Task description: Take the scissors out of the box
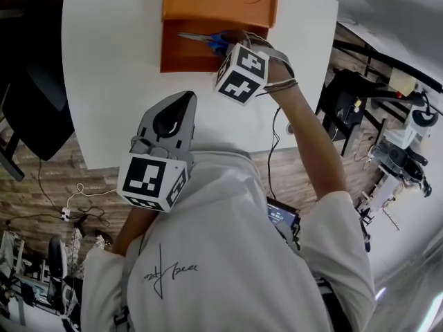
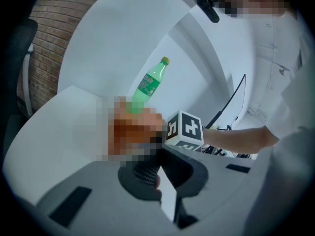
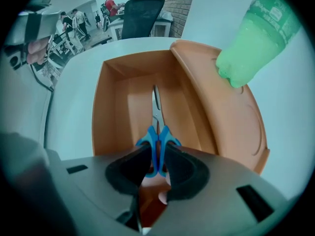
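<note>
Your right gripper (image 3: 157,154) points down into the orange box (image 1: 173,55) at 12 o'clock of the head view. Its jaws are clamped on the blue handles of the scissors (image 3: 156,132). The scissors are in the box, near its floor; contact with the floor can't be told. In the head view the blades point to 9 o'clock and the handles sit at the 3 o'clock end. In the right gripper view the blades run to 12 o'clock.

Your left gripper (image 1: 178,109) hangs over the white table (image 1: 111,68), at 7 o'clock of the box and well apart from it. Its jaws meet at the tips with nothing between them.

The orange lid (image 3: 231,117) lies against the box's 12 o'clock side in the head view. A green bottle (image 3: 256,38) is on the lid. In the left gripper view the bottle shows at 12 o'clock of the jaws.
</note>
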The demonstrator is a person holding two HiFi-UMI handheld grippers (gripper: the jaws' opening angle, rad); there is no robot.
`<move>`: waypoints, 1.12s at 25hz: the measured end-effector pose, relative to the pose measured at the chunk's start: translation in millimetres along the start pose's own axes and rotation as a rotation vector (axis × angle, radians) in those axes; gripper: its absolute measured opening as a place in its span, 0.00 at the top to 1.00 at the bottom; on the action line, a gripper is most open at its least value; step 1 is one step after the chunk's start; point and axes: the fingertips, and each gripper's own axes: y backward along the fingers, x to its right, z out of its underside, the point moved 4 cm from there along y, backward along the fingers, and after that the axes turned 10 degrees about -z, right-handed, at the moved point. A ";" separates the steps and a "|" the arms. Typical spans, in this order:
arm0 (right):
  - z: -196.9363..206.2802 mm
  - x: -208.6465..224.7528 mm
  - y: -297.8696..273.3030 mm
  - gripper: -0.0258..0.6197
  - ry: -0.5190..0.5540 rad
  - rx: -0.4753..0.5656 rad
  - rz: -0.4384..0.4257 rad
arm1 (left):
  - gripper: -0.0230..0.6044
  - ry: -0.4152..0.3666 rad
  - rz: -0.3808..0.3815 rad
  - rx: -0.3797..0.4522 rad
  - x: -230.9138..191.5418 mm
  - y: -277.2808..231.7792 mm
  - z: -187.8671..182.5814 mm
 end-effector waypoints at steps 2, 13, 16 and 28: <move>-0.5 -0.9 -0.5 0.82 -0.015 -0.007 0.007 | 0.95 0.002 -0.001 0.000 0.1 0.6 0.3; 4.7 3.7 3.4 0.81 -0.119 0.048 -0.022 | 0.95 -0.008 -0.004 0.026 5.2 3.6 -8.4; 5.2 3.8 3.8 0.81 -0.111 0.045 -0.020 | 0.95 -0.008 -0.009 0.037 3.8 6.9 -11.1; 5.1 -1.8 9.7 0.81 -0.095 0.035 -0.003 | 0.95 -0.022 0.010 0.072 7.8 16.6 -17.2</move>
